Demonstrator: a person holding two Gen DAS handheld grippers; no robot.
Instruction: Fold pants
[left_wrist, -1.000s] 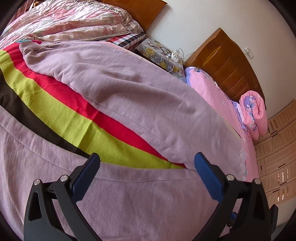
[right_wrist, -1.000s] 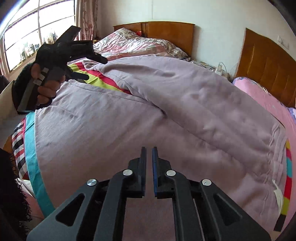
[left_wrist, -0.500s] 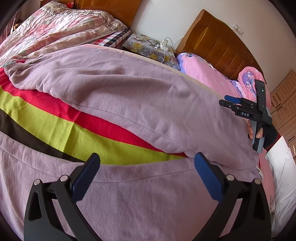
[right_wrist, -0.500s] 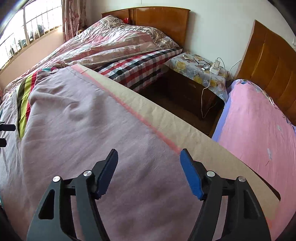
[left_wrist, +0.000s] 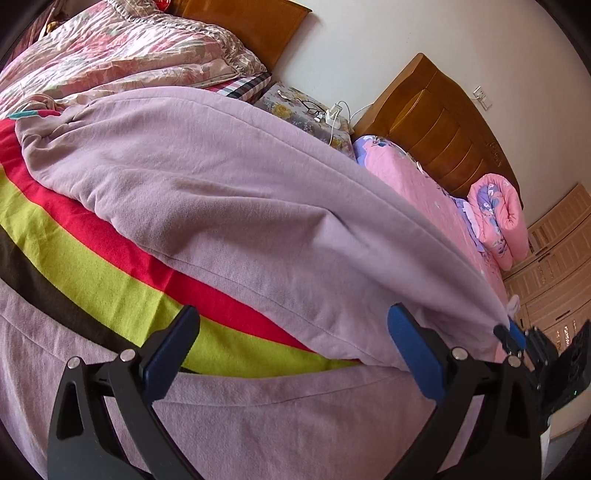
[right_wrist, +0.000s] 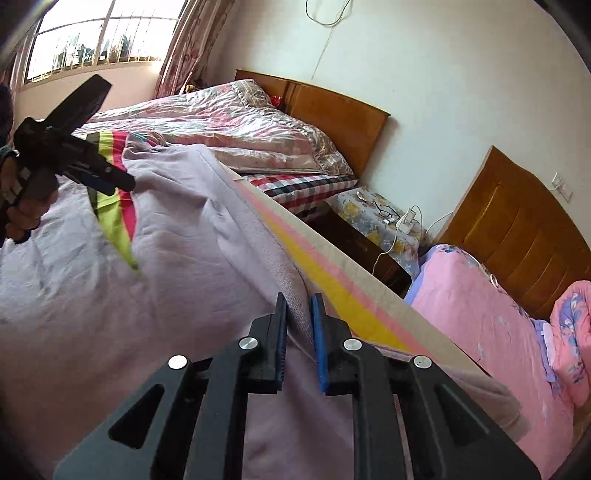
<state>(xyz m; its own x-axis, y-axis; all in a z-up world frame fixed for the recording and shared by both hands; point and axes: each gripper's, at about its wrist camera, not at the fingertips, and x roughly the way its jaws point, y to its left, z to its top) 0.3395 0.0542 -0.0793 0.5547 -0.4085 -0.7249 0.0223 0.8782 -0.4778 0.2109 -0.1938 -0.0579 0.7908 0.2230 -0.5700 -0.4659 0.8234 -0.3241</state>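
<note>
No brand, label or readable writing shows in either view.

The pants (left_wrist: 229, 192), a soft lilac pair, lie spread over a striped blanket (left_wrist: 110, 273) on the near bed, one leg running from the far left down to the near right and the other crossing the near edge of the left wrist view.

The left gripper (left_wrist: 291, 343) hangs over them with its jaws wide apart and nothing between the blue pads; only cloth and the yellow and red stripes lie below the gap. In the right wrist view it shows at the far left, held in a hand (right_wrist: 26, 206) that the frame edge partly cuts off.

The right gripper (right_wrist: 299, 328) has just been closing, and its jaws now stand narrow with the ribbed edge of the pants between them, the cloth pulled up into a ridge. In the left wrist view only its tip shows at the right edge, pinching that same raised fold.

Past the bed's edge stand a bedside table (right_wrist: 373, 218) with glasses and a charger, a quilt (right_wrist: 229, 125) on the far bed, and a pink bed (right_wrist: 491, 325) at right. The wardrobe doors behind it are too small to read. The near part of the pants is hidden by the gripper bodies.
</note>
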